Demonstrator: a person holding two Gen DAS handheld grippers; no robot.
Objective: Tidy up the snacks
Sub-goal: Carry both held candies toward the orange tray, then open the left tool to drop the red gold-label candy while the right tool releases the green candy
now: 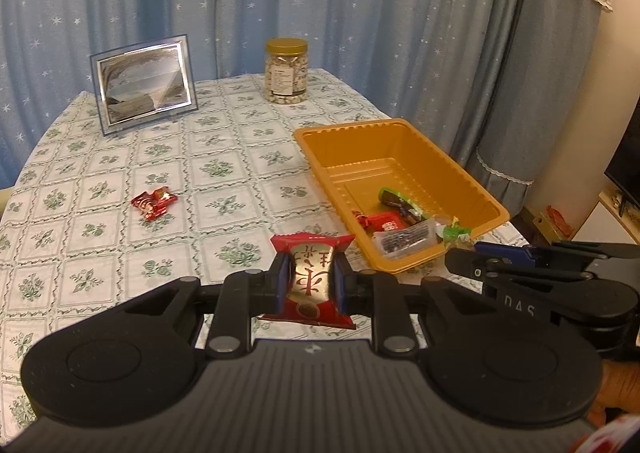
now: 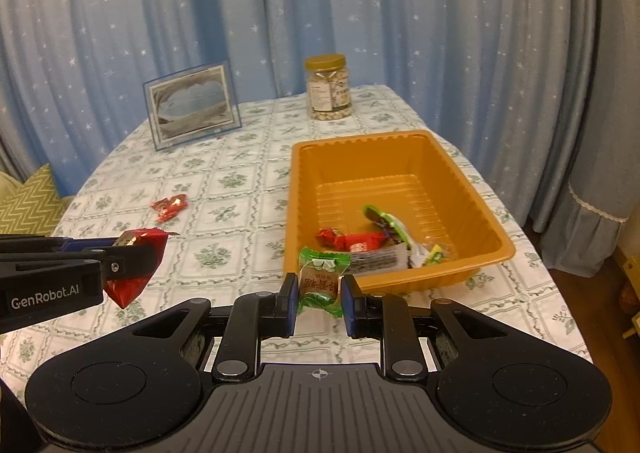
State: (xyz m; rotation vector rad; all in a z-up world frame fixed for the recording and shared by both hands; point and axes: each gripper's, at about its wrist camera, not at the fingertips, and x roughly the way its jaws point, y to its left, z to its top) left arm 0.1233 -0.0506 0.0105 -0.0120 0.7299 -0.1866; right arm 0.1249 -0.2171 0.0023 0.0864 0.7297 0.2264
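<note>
left claw (image 1: 310, 283) grips a red packet (image 1: 311, 285); right claw (image 2: 320, 295) grips a green packet (image 2: 322, 283). tray (image 2: 304, 189) lies just ahead of both, apparently their destination. one red candy (image 1: 154, 203) remains on the surface (image 1: 224, 173), ahead-left.

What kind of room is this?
Likely a home living or dining room: patterned tablecloth, framed picture, star-print curtains, and a cushion beside the table.
</note>
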